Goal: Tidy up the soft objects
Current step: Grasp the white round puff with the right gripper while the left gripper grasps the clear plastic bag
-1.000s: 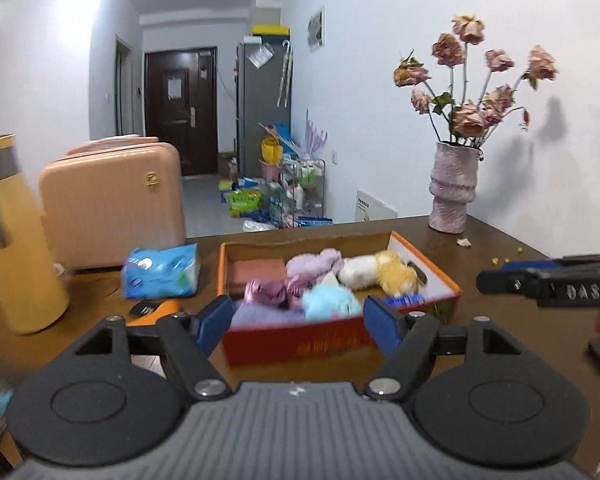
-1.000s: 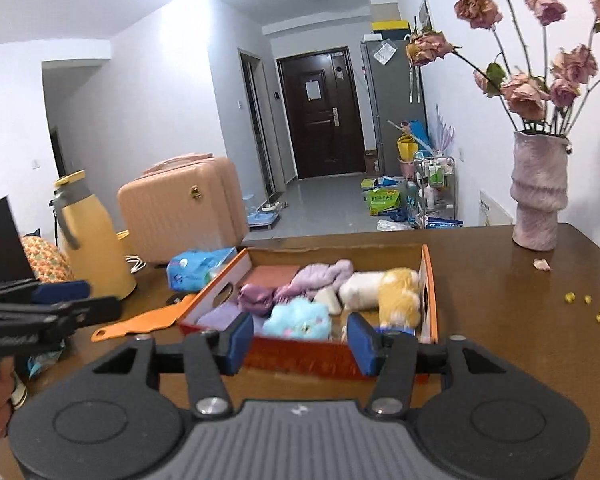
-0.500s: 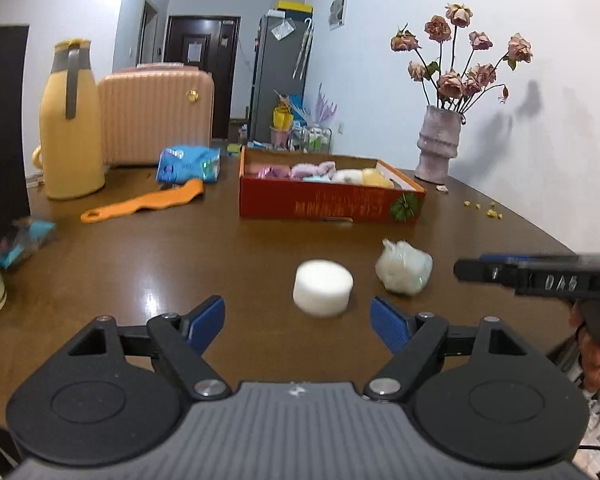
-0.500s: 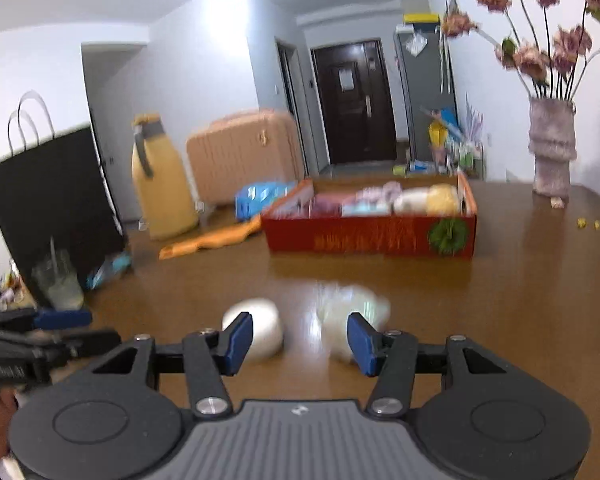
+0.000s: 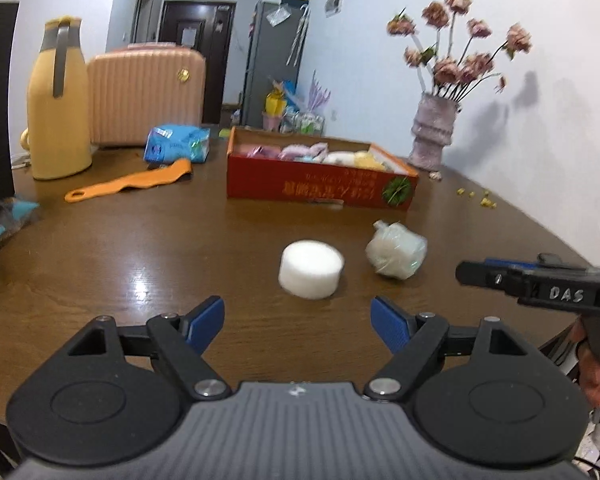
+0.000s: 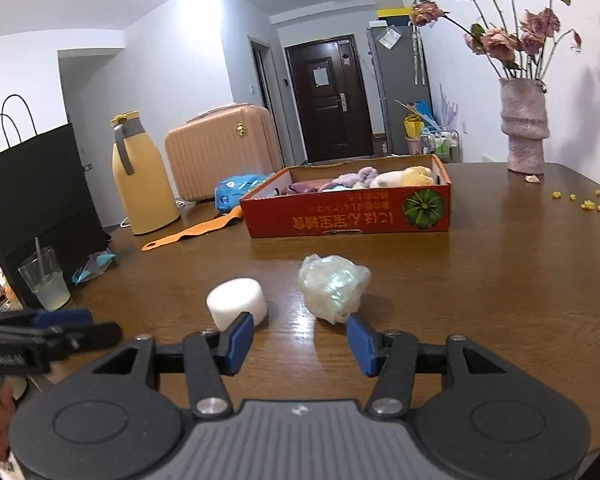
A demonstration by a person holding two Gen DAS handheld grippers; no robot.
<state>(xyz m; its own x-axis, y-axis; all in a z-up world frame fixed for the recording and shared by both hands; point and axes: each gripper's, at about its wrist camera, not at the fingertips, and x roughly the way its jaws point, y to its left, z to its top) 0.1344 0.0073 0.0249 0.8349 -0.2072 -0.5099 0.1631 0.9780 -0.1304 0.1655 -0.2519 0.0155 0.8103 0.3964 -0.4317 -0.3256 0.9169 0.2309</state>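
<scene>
A white foam cylinder and a crumpled clear plastic ball lie on the brown table, nearer than the red cardboard box that holds several soft toys. My left gripper is open, just short of the cylinder, nothing between its blue pads. My right gripper is open too, its pads just short of the plastic ball, with the foam cylinder by its left pad. Each gripper shows at the edge of the other's view.
A yellow jug, a pink suitcase, a blue tissue pack and an orange strap sit at the back left. A flower vase stands back right. A black bag and plastic cup stand left.
Both grippers have pulled back from over the red box and come down low near the table's front. The foam cylinder and plastic ball have come into view ahead of them.
</scene>
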